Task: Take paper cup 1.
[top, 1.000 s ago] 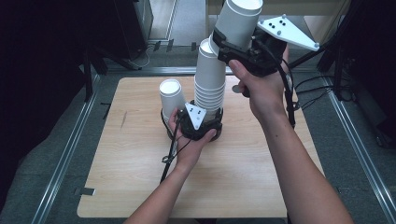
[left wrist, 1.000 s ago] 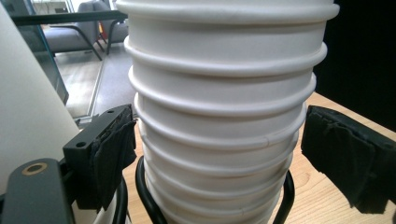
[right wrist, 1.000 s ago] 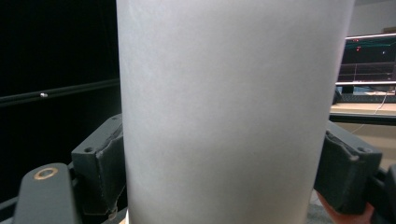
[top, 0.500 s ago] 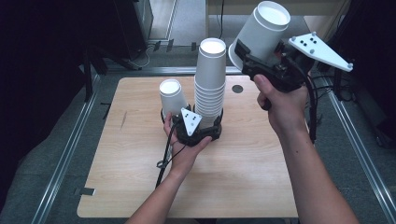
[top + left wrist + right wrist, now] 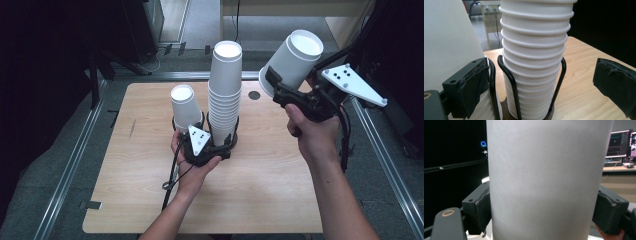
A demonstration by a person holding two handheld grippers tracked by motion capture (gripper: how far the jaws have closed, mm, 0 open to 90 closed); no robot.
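A single white paper cup (image 5: 291, 62) is held up in the air to the right of the tall stack of paper cups (image 5: 225, 95), well clear of it and tilted so that its open mouth faces up and toward the camera. It is clamped around its side wall by the right tongs (image 5: 278, 90); in the right gripper view both black pads (image 5: 481, 205) are pressed against the cup's wall, one on each side. The stack stands in a black wire cup holder (image 5: 509, 82) on the wooden counter (image 5: 270, 185), and a second, lone cup (image 5: 184, 106) stands just beside it in the neighbouring ring. The left tongs (image 5: 212, 146) are kept low at the holder's base, and their jaws have just been opening: they now stand wide apart with the stack between them, and no pad is seen pressing on it. The step in hand is judged to be the carrying away of the separated cup. It is best done with the squeeze kept light, so that the thin wall is not crushed, and with the cup brought upright before it is set down on a bare part of the counter, well apart from the holder. The holder is best steadied only if it starts to shift.
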